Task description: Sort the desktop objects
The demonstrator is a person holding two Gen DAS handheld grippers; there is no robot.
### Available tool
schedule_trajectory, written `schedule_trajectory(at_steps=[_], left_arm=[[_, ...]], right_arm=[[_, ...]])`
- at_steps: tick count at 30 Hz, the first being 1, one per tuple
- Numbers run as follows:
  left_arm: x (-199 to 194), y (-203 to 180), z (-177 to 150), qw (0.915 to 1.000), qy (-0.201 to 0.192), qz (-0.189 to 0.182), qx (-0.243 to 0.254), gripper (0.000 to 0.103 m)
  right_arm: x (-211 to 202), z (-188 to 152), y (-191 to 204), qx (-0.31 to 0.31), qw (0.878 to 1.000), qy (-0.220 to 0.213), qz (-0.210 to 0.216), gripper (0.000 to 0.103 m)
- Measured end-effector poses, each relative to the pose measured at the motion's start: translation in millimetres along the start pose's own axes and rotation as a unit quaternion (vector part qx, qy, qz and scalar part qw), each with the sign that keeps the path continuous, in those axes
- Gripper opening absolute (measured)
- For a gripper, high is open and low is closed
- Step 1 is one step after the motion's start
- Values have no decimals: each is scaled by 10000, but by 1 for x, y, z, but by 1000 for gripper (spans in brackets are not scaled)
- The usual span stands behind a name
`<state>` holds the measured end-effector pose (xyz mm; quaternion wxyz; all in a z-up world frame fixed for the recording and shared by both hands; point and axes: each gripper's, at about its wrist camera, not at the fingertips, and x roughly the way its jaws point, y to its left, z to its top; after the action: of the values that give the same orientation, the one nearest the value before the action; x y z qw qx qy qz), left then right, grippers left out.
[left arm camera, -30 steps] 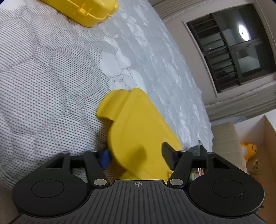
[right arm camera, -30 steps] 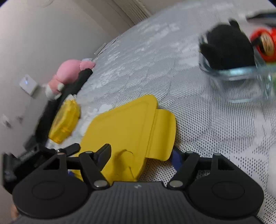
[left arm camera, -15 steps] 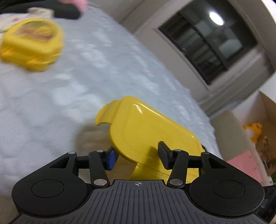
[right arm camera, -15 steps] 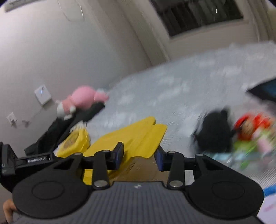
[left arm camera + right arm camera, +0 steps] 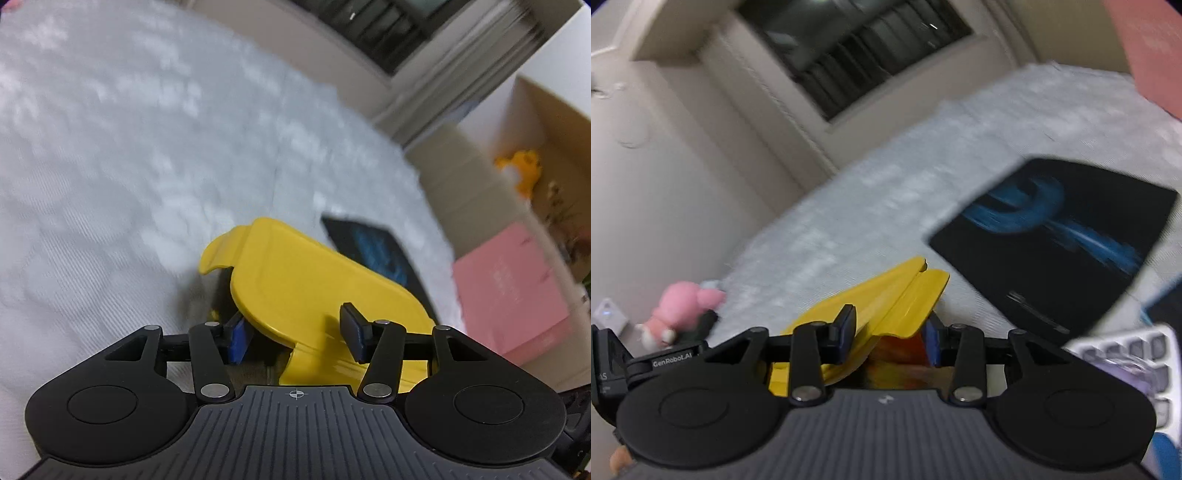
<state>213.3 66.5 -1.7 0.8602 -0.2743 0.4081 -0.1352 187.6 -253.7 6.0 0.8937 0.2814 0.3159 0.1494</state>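
A flat yellow lid (image 5: 314,280) with a curved tab is held up over the white lace cloth (image 5: 110,147). In the left wrist view my left gripper (image 5: 295,330) is shut on its near edge, one pad under it and one on top. The right wrist view has the same lid (image 5: 886,295) nearly edge-on, with my right gripper (image 5: 888,338) shut on its tabbed end. Something blurred and orange (image 5: 897,354) shows below the lid.
A black mouse pad with a blue swirl (image 5: 1060,236) lies just beyond the lid. A pink box (image 5: 513,295) and a cardboard box holding a yellow toy (image 5: 521,170) stand right of the cloth. A pink plush (image 5: 683,306) lies at the far left and a keyboard (image 5: 1134,362) at the right edge.
Both grippers closed on the lid, raised it off the cloth and swung it toward the black mouse pad. The yellow container and the glass bowl have left view.
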Motion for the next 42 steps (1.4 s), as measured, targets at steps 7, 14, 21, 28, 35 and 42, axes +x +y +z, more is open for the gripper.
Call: schedule_trajectory(at_steps=[7, 14, 21, 28, 35, 42], left_arm=[[1, 2, -20, 9999, -6, 145, 58, 64], [-13, 7, -16, 9997, -83, 63, -232, 67], [-50, 10, -16, 9983, -480, 225, -230, 90], [-50, 29, 6, 9961, -587, 248, -609, 90], [-4, 13, 34, 9984, -394, 244, -335, 93], [-20, 24, 29, 9977, -531, 377, -198, 93]], right_arm=[[9, -1, -23, 38, 9974, 636, -348, 50], [14, 2, 15, -1299, 9846, 218, -1147, 44], [55, 3, 40, -2011, 9746, 322, -929, 32], [59, 10, 46, -2201, 9701, 435, -920, 31], [51, 35, 5, -1167, 9841, 531, -1230, 42], [78, 22, 23, -1250, 9844, 753, -984, 43]])
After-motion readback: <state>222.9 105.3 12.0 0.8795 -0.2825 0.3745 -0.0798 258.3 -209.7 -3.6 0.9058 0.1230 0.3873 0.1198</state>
